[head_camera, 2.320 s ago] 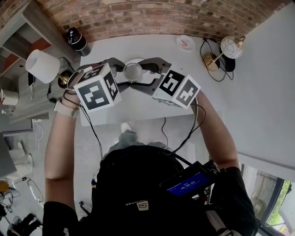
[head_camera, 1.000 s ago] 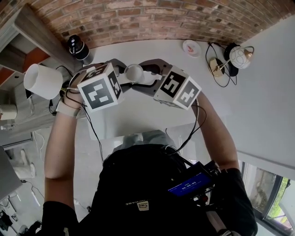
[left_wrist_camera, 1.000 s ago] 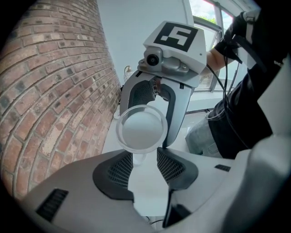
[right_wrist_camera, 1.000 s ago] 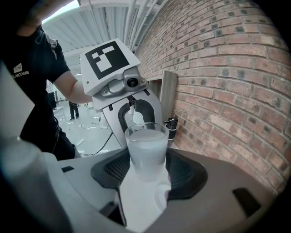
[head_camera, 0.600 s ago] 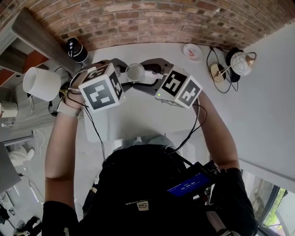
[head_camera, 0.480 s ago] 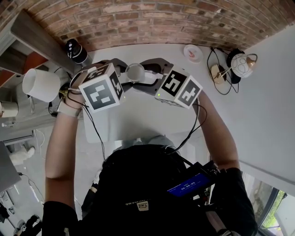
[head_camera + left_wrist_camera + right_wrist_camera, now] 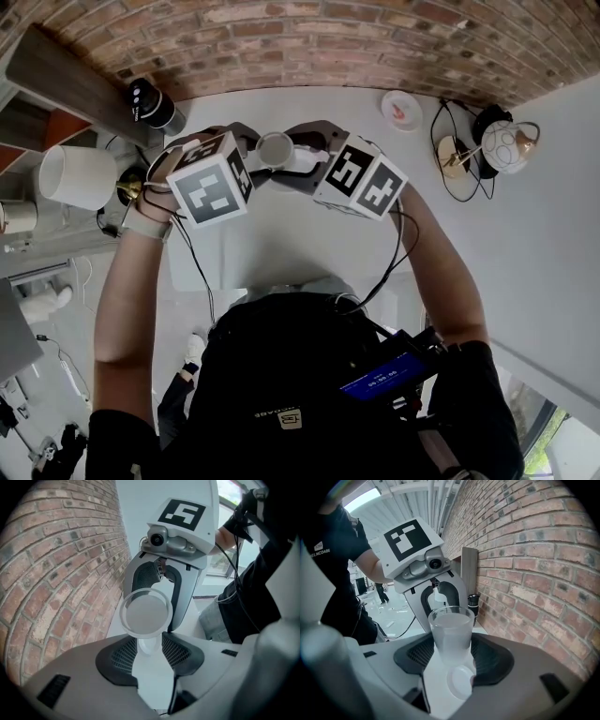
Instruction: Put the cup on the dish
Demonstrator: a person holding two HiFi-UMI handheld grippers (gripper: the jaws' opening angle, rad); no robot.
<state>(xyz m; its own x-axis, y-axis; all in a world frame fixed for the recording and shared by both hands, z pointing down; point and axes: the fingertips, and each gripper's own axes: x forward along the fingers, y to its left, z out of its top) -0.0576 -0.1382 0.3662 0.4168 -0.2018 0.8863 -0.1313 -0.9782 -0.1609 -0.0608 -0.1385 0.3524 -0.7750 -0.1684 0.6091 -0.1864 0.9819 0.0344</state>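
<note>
Cup: a frosted, see-through cup is held between the two tongs over the far left part of the table, close to the far edge.
Cup direction: it is upright with its mouth up and its long axis vertical. The wide rim is on top and the body narrows downward.
Left tongs: the left tongs are clenched on the cup's narrow lower part, with a pad pressing on each side.
Right tongs: the right tongs come in from the opposite side and also grasp the cup, with both pads against its walls.
Facing: the two tongs point at each other, and each one's marker cube shows in the other's view.
Dish: a small white dish with a reddish mark lies near the table's far edge, toward the right, well apart from the cup.
In the way: the right tongs' body sits on the cup's dish-ward side.
Far left corner: a dark cylindrical container stands here.
Left edge: a lamp with a white shade stands beside it.
Far right corner: a globe lamp stands on a brass base, with a black cord looped beside it.
Backdrop: a brick wall runs along the table's far edge.
</note>
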